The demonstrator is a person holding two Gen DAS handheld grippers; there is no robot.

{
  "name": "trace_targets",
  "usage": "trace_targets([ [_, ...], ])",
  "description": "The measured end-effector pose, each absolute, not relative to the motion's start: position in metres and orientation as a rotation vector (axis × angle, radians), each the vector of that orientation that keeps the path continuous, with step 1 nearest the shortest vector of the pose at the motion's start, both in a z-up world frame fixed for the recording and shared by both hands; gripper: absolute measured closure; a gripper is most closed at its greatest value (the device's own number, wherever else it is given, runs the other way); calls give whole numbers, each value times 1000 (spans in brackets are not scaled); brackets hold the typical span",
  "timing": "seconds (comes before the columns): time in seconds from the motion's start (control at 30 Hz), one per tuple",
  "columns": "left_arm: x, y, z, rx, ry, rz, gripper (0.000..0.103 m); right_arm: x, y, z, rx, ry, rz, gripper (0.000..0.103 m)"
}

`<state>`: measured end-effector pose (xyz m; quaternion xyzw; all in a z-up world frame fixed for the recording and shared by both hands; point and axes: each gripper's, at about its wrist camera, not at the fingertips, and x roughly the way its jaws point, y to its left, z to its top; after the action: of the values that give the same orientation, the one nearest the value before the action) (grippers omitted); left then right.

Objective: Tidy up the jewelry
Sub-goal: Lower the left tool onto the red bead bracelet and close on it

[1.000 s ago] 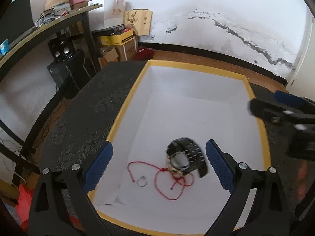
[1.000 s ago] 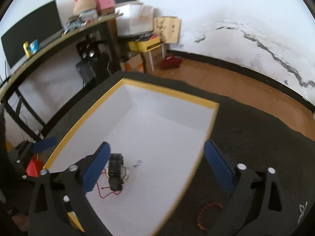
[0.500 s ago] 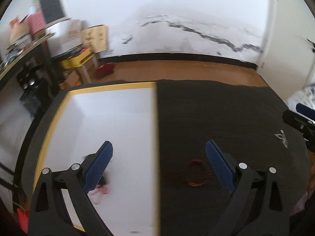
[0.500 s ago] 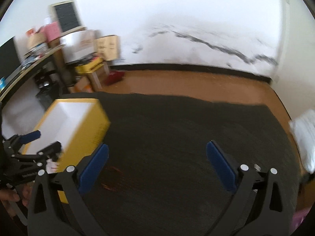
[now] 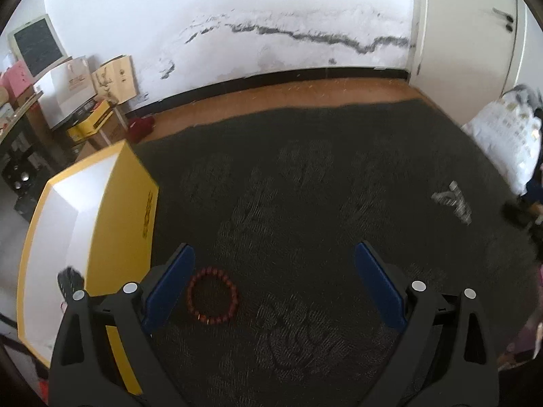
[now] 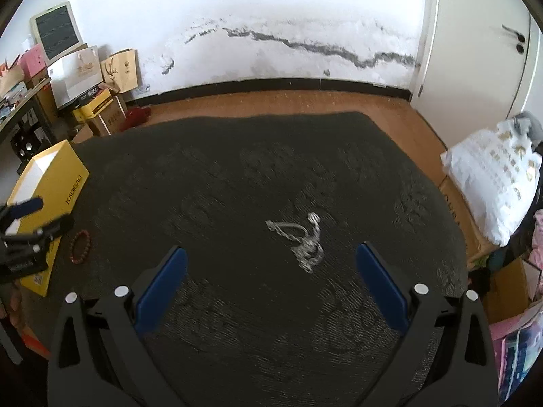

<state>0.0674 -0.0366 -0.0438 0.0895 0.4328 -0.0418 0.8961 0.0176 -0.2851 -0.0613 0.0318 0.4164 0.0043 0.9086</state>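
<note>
Left gripper [image 5: 275, 288]: jaws wide apart, empty. Red bead bracelet [image 5: 212, 299] lies flat on dark mat [image 5: 305, 176], lower left of frame, just beside the left pad (a ring, no long axis). Yellow box [image 5: 118, 224] at left edge. Right gripper [image 6: 271, 288]: apart, empty; silver chain [image 6: 303, 239] ahead, right of centre, running upper-left to lower-right.

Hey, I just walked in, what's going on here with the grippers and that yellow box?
A person is sorting jewelry into a yellow box on a dark mat, using two handheld grippers. Both are open and holding nothing. The left gripper hangs over a red bead bracelet lying on the mat just beside the box. The right gripper points toward a silver chain lying loose farther out on the mat. Neither piece is in the box yet.
</note>
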Motion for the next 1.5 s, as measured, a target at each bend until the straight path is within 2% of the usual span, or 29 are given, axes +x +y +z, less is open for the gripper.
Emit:
trace_targets([
  [0.53,90,14,-141,94,1054,-42,10,37,-274,-53,63,852,80,7],
  [0.67,95,21,-147,51,1050,-48,6,40,-268,-52,53,845,86,7],
  [1.0,94,18,-148,58,1040,-44,9,45,-259,-53,50,843,108,7],
  [1.13,87,8,-143,88,1029,-84,32,45,-255,-53,44,837,114,7],
  [1.2,83,5,-142,101,1024,-93,40,45,-253,-55,40,839,117,7],
  [1.27,80,-1,-140,117,1019,-108,59,46,-251,-56,37,839,116,7],
  [1.3,79,-4,-139,121,1016,-121,66,45,-250,-56,36,839,116,7],
  [1.33,79,-7,-138,135,1014,-122,81,46,-249,-56,36,837,116,7],
  [1.37,78,-10,-138,147,1013,-122,90,46,-249,-56,36,834,116,7],
  [1.43,78,-13,-139,159,1014,-116,96,47,-249,-56,37,830,114,7],
  [1.5,80,-14,-138,157,1021,-109,96,48,-249,-57,37,829,110,7],
])
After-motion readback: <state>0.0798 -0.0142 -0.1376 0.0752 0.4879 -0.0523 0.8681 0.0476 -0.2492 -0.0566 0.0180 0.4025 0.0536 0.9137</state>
